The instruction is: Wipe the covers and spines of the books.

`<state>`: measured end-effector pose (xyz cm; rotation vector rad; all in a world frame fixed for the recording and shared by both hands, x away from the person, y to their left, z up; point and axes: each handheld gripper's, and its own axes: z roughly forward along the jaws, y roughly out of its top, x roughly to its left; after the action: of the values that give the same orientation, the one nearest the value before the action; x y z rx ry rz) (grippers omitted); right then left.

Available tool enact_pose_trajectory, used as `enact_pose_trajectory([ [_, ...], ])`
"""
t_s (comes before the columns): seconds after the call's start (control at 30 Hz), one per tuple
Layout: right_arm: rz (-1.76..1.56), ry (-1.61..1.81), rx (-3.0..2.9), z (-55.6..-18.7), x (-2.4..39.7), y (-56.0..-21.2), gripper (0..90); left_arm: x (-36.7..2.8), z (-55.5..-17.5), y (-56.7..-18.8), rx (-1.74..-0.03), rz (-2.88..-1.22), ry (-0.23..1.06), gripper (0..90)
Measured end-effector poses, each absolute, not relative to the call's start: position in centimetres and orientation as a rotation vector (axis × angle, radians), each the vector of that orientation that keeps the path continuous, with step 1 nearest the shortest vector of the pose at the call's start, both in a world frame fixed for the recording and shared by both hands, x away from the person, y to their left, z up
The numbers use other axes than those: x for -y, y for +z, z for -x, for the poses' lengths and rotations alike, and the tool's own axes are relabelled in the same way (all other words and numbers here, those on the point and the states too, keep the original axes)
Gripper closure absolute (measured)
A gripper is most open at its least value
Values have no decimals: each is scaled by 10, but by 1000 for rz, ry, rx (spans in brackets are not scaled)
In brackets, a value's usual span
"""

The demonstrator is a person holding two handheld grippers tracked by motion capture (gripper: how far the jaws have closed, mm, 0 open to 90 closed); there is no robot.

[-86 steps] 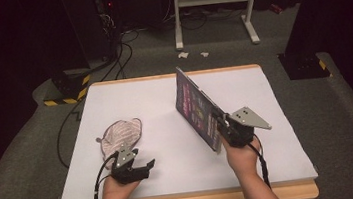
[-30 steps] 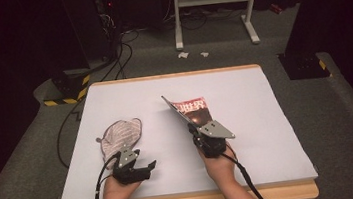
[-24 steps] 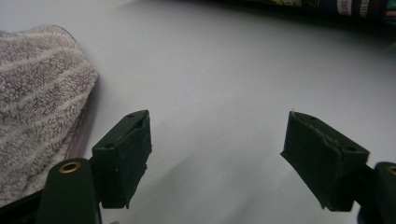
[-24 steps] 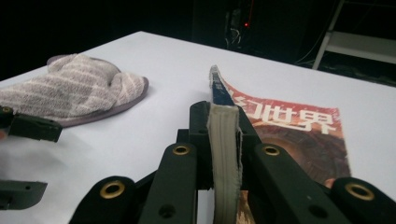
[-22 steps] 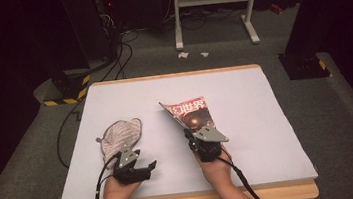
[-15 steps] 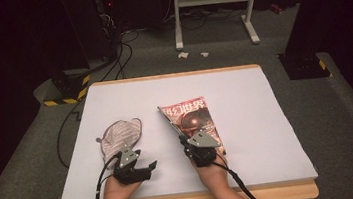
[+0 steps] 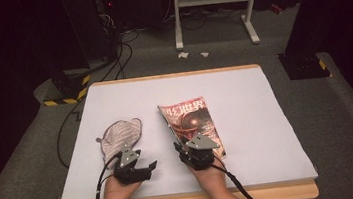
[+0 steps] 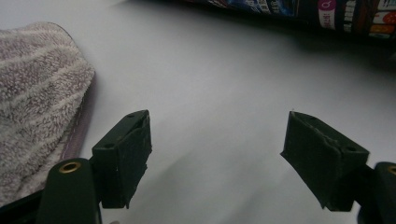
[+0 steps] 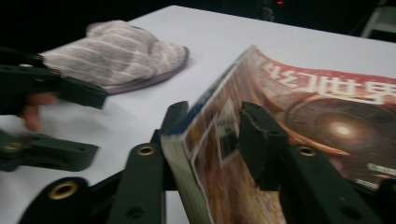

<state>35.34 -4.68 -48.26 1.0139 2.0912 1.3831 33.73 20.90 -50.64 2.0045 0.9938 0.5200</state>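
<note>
Jaws of the right gripper (image 7: 194, 150) straddle the near edge of a magazine (image 7: 191, 123) a little below the middle of the high view. They have just been opening: in the right gripper view the magazine's spine edge stands between the two black jaws, the right one lying over the cover and the left one beside the spine, and a sliver of gap shows along the spine side, so the grip looks released rather than clenched. The magazine lies nearly flat on the table (image 7: 267, 119), its glossy cover up, red and brown with a glowing round shape and large pale characters along the far edge. Its page block shows as a thin, pale, slightly ragged stack with a blue strip at the spine.

The left gripper (image 7: 144, 167) rests at the lower left of the high view, jaws spread wide with nothing between them; in the left gripper view its blocky black pads (image 8: 126, 154) hang over bare table. Just beyond it, toward the left of the frame, lies a cloth pouch (image 7: 119, 134), soft and fuzzy, striped grey and white with a purplish trim, rounded in outline. The table's surface is smooth, matte and pale grey-white, with a light wooden edge along the bottom.
</note>
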Motion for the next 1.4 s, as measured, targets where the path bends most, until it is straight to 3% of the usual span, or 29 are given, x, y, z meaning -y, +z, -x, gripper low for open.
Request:
enact_pose_trajectory([
  [0.13,-984,1478,-2120,-346,43,-476,539,-209,-337,-506,-993,-2005,520,239],
  [0.33,-984,1487,-2110,-344,47,-470,542,-207,-336,-505,-991,-2009,515,239],
  [0.83,-1184,1181,-2071,-348,142,-487,503,-164,-325,-505,-907,-2106,472,244],
  [1.27,-1336,1096,-2224,-357,154,-507,493,-143,-327,-509,-910,-2157,421,386],
  [1.4,-1350,1127,-2252,-358,154,-508,532,-143,-326,-509,-900,-2158,419,420],
])
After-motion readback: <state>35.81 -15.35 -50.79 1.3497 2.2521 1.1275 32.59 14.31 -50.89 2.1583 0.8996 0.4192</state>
